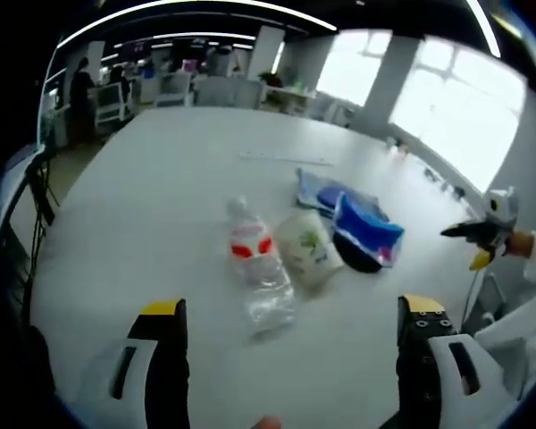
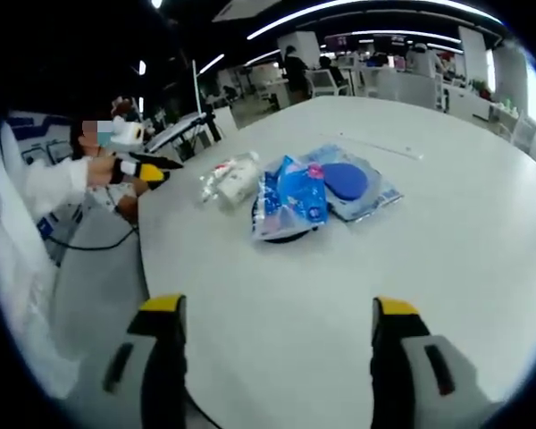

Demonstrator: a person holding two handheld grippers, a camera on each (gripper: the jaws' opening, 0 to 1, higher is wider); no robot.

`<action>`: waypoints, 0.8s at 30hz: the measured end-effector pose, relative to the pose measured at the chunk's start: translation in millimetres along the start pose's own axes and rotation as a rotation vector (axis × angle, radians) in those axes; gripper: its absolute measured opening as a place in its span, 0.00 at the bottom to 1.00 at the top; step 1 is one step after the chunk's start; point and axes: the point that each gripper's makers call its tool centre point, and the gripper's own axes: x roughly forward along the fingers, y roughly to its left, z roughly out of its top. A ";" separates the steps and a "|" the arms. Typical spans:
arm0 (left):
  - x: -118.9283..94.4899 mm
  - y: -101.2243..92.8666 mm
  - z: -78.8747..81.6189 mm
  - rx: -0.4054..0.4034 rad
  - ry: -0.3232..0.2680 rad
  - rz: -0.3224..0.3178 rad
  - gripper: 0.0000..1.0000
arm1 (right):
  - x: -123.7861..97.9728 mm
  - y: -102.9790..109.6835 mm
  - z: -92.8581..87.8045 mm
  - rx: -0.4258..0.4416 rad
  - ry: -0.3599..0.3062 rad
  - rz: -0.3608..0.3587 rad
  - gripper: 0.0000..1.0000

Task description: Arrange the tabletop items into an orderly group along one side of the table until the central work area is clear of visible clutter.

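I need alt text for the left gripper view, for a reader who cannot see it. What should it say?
A small cluster of items lies on a large white table: a clear plastic bottle on its side, a pale pouch beside it, and blue packages behind. The left gripper hangs open in the foreground, holding nothing, and the right gripper shows at the right edge.

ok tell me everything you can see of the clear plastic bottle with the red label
The clear plastic bottle with the red label lies on its side on the white table, pale cap pointing away in the left gripper view. Its body looks crumpled and mostly empty, and the red and white label wraps the upper half. A whitish pouch with green print lies right alongside it, apparently touching. In the right gripper view it shows at the left end of the cluster. No tongs hold it.
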 end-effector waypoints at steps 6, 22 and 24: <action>7.7 3.7 -1.0 -0.007 0.022 0.016 0.91 | -0.1 -0.9 -1.2 0.005 0.001 -0.004 0.84; 36.5 7.6 11.1 -0.031 0.066 0.036 0.88 | -1.5 -1.2 -11.1 0.045 0.000 -0.010 0.84; 38.8 8.4 10.8 -0.033 0.073 0.040 0.87 | -2.4 -1.9 -11.6 0.054 -0.007 -0.013 0.83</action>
